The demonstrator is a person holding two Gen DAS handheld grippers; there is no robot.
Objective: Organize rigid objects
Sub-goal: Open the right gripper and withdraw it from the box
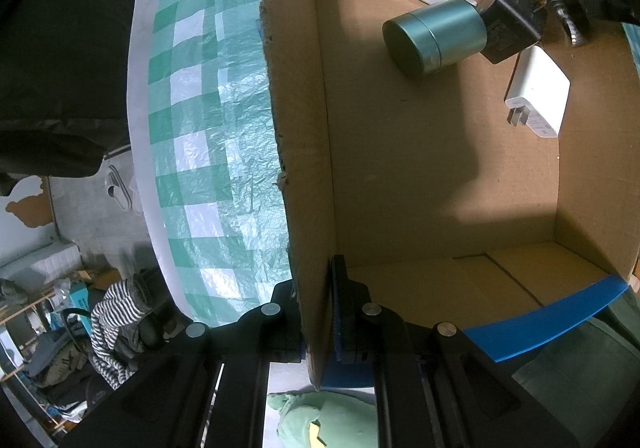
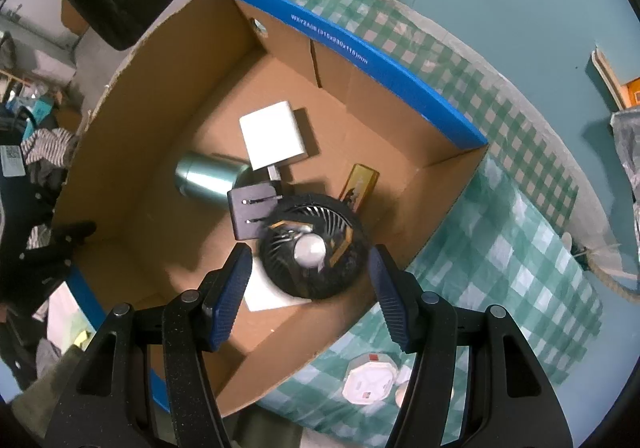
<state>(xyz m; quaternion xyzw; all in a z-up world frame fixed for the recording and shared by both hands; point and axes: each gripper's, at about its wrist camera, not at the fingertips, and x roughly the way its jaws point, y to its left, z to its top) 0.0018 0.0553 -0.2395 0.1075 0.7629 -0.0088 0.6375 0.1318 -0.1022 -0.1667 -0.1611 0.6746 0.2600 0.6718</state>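
My left tool (image 1: pixel 316 312) clamped on cardboard box (image 1: pixel 304 168) wall, steadying it. My right tool (image 2: pixel 310 276) hangs over box, jaws apart, round black fan (image 2: pixel 316 248) between them; can't tell if pads touch it. Fan sits atop white charger (image 2: pixel 266 294), against black plug (image 2: pixel 250 214). Risk: fan slides off charger, knocks green tin (image 2: pixel 208 178). Left pull could tear wall.

Matt brown cardboard box (image 2: pixel 360 96) with a ragged torn edge — brushed-metal teal canister (image 1: pixel 436 36), smooth white plastic charger (image 1: pixel 538 96), crinkled glossy checked tablecloth (image 1: pixel 208 152).
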